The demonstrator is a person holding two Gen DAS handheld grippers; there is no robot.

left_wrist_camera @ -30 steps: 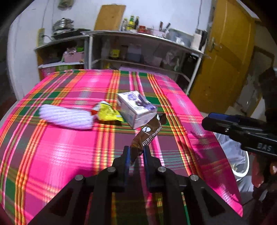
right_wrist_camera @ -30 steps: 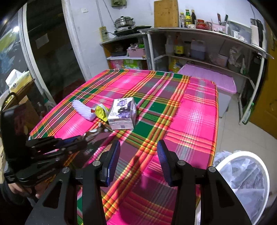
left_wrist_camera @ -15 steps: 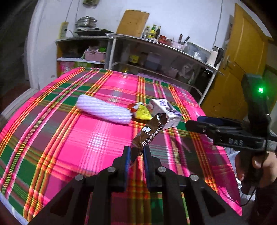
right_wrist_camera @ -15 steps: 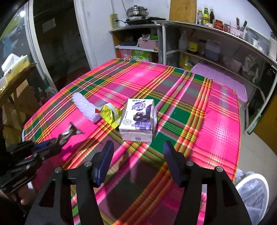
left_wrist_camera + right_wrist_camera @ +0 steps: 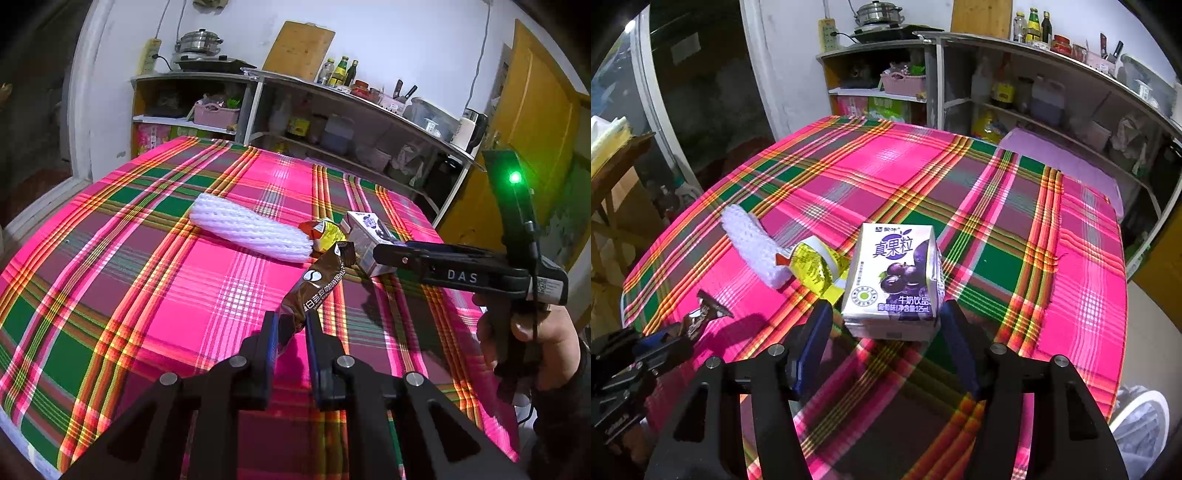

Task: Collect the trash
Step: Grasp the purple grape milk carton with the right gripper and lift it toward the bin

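- Left gripper clamps a brown wrapper, lifted above the table.
- Right gripper, jaws just widened, straddles the milk carton untouched; next, close and carry it to the bin.

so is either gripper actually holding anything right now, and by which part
The left gripper pinches the brown wrapper by its lower end. The right gripper is open around the milk carton, not gripping it.
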